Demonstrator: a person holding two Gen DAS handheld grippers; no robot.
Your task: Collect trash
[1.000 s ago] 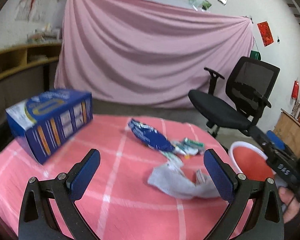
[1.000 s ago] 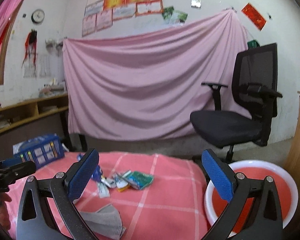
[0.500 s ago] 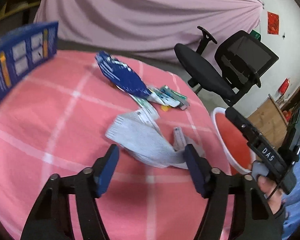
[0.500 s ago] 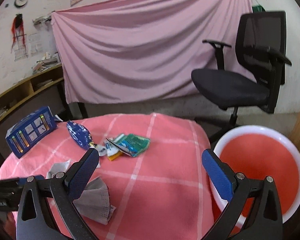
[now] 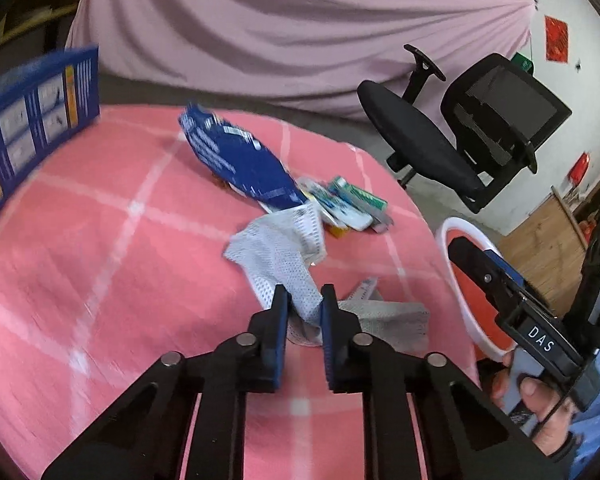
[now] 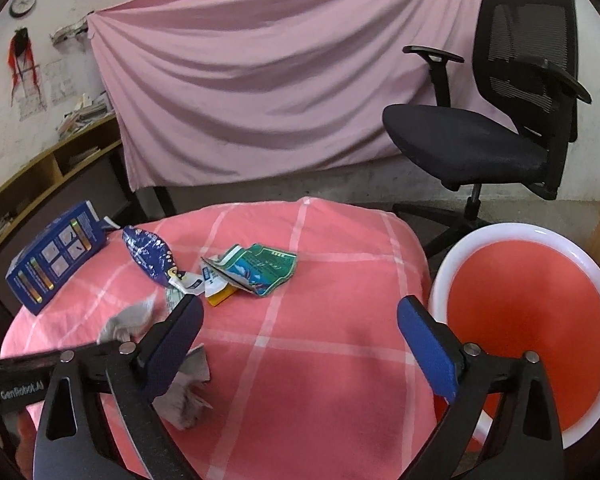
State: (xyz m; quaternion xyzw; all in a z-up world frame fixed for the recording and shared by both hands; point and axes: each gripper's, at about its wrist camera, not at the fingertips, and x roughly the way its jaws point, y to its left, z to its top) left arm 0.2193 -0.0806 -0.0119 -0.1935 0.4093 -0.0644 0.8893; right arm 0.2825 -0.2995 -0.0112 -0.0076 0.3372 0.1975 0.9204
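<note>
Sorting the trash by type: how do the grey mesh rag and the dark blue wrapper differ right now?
The grey mesh rag is pale, limp fabric; the dark blue wrapper is glossy and printed. The rag is between the closing pads of the left gripper; the wrapper lies untouched, farther back. Both rest on the pink checked tablecloth.

1. Left gripper (image 5: 305,304): black skeletal arms with triangular cut-outs, silver round rivets at the joints, blue textured pads on the fingers.
2. Right gripper (image 6: 298,342): same black frame, silver rivets, blue pads.
3. Lower right of the left wrist view: black gripper body, white "DAS" lettering, blue sleeve at the frame edge.
4. Lower left of the right wrist view: black bar, white "GenRobot.AI" lettering.
</note>
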